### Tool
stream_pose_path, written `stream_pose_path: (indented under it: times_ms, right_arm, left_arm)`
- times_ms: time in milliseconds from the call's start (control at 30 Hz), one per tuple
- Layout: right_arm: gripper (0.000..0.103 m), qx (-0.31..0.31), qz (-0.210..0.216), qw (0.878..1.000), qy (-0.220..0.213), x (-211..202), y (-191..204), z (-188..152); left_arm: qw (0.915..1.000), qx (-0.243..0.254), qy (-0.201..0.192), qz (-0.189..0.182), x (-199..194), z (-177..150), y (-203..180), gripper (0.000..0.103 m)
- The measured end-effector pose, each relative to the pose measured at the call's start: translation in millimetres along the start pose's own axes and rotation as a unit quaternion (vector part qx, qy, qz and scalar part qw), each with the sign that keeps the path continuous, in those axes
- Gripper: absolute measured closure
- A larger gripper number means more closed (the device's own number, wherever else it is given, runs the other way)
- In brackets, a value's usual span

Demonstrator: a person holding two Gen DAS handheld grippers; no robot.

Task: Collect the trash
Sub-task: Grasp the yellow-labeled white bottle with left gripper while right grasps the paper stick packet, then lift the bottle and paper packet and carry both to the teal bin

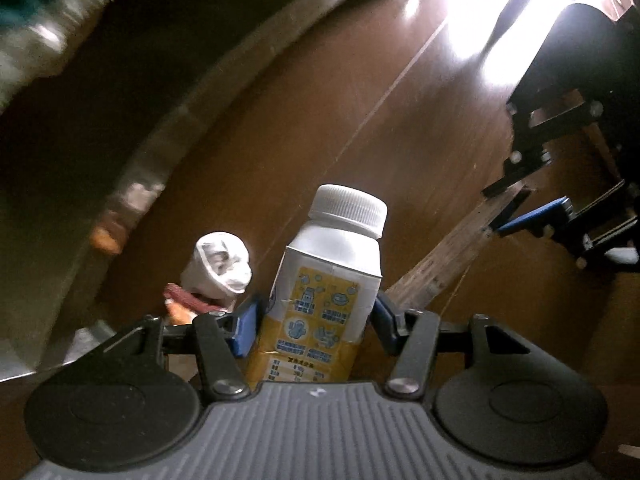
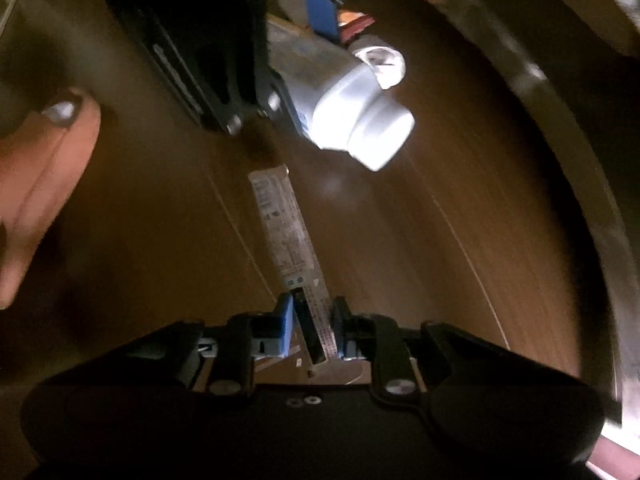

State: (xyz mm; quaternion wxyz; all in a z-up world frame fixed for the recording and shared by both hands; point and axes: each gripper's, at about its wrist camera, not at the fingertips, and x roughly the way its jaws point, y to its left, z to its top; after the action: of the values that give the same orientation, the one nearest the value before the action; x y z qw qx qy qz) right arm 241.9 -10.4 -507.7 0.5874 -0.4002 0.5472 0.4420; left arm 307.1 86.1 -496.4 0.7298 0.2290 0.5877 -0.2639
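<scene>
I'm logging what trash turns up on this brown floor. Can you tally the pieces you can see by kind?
Capped bottle, in the left gripper: 1
Flat printed packet, in the right gripper: 1
Crumpled white paper: 1
Red and orange wrapper: 1
Total: 4

both wrist cams look steeply down, close over the wooden floor (image 1: 360, 92); both see the white-capped bottle (image 1: 332, 280).
</scene>
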Motion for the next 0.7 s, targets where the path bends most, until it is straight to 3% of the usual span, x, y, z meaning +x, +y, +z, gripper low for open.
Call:
stream_pose_path:
  times_ms: [300, 567, 700]
  right_arm:
    - [0.084, 0.136, -0.009, 0.991, -0.020, -109, -20, -17]
    - [0.084, 0.249, -0.025, 0.966, -0.072, -219, -18, -45]
    - [0.084, 0.313, -0.006, 0.943, -0.115, -272, -16, -68]
  left_arm:
    - [0.9982, -0.029, -0.052, -0.007, -100, 23, -5, 0.046]
    - [0.9912, -0.093, -0.094, -0.001, -212, 38, -12, 0.046]
    - [0.9821, -0.151, -0.113, -0.005, -266, 41, -21, 0.046]
